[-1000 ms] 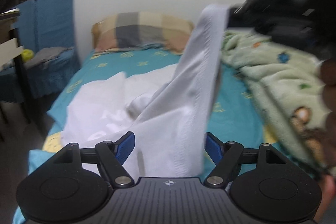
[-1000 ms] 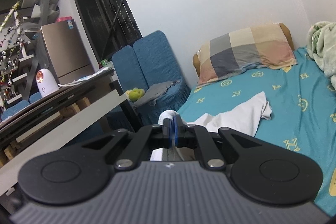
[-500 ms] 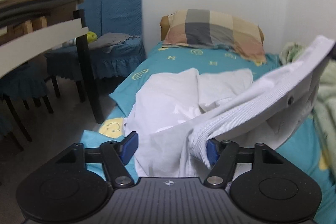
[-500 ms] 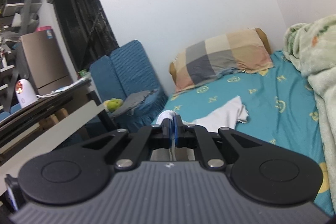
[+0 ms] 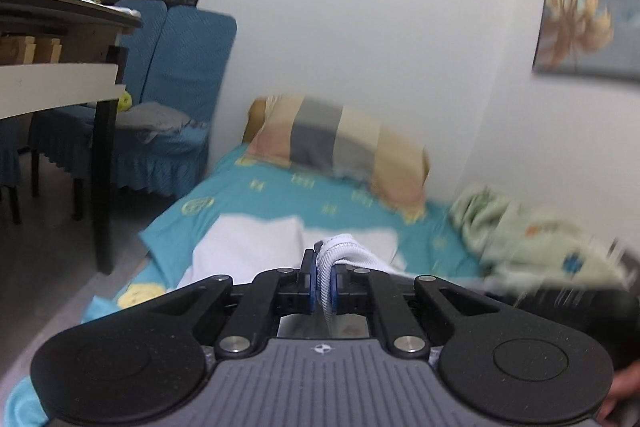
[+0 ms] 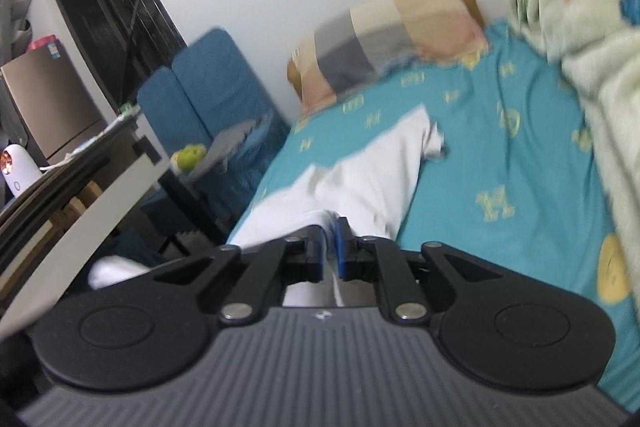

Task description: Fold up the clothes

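Turquoise patterned bedsheet (image 6: 500, 131) carries the white cotton garment (image 6: 384, 163), below the checked pillow (image 6: 392, 39). Its ribbed edge is clamped by left gripper (image 5: 321, 285) and right gripper (image 6: 330, 255). Lifting seems underway; spreading flat is needed next.

My bed (image 6: 520, 163) wears a teal sheet with yellow motifs. On it a white garment (image 6: 372, 167) lies spread at the near left, a checked pillow (image 6: 392, 39) at the far end, a green blanket (image 6: 592, 39) bunched along the right.

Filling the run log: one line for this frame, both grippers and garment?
left gripper: shut on white garment | right gripper: shut on white garment | rest on bed | unfolded
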A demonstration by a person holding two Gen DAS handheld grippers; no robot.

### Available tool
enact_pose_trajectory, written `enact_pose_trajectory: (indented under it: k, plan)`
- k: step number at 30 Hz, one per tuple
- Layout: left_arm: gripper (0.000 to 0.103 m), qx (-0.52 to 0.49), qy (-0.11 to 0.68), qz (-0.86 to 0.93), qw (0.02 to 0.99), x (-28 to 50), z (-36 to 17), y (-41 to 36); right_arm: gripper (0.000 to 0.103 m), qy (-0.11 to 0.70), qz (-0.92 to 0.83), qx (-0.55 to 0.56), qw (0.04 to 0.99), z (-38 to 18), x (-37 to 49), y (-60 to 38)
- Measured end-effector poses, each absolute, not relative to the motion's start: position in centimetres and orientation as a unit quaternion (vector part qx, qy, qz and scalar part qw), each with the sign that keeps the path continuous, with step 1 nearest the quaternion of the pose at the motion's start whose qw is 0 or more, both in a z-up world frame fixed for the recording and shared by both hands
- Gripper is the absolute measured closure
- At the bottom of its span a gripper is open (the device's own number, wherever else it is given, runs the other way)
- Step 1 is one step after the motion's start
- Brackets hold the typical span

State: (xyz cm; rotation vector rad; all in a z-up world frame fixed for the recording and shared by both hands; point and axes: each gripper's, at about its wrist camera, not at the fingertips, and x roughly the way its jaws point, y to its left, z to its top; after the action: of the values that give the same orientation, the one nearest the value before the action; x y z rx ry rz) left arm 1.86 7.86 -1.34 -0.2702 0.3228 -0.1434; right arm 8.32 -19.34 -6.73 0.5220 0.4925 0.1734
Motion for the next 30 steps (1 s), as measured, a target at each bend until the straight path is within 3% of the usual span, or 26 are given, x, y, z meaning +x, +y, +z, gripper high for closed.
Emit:
enact_pose_trajectory:
  k: [3, 8, 16, 22, 24, 30]
  plan:
    - [0.096, -0.156, 0.141, -0.07, 0.975, 1.4, -0.5, 9.2, 0.071, 0.265, 0.082, 0.258, 0.926, -7.8, 8.0, -18.8]
    - [0.096, -0.197, 0.137, -0.063, 0.969, 1.3, -0.2, 11.1, 0.065, 0.305, 0.09, 0.227, 0.92, -8.9, 7.2, -16.9]
    - [0.096, -0.202, 0.123, -0.054, 0.97, 0.7, 0.4, 12.2, 0.065, 0.352, 0.06, 0.14, 0.923, -11.1, 7.1, -13.1]
    - [0.096, -0.189, 0.124, -0.055, 0.973, 0.9, 0.3, 11.6, 0.076, 0.299, 0.016, 0.187, 0.936, -10.6, 6.3, -15.0]
    - [0.096, -0.174, 0.123, -0.053, 0.976, 1.0, 0.2, 11.0, 0.093, 0.266, 0.019, 0.186, 0.946, -10.2, 6.1, -15.2]
    - [0.096, -0.154, 0.075, -0.036, 0.985, -1.6, 4.0, 10.8, 0.099, 0.172, 0.034, 0.146, 0.974, -6.8, 4.8, -14.9]
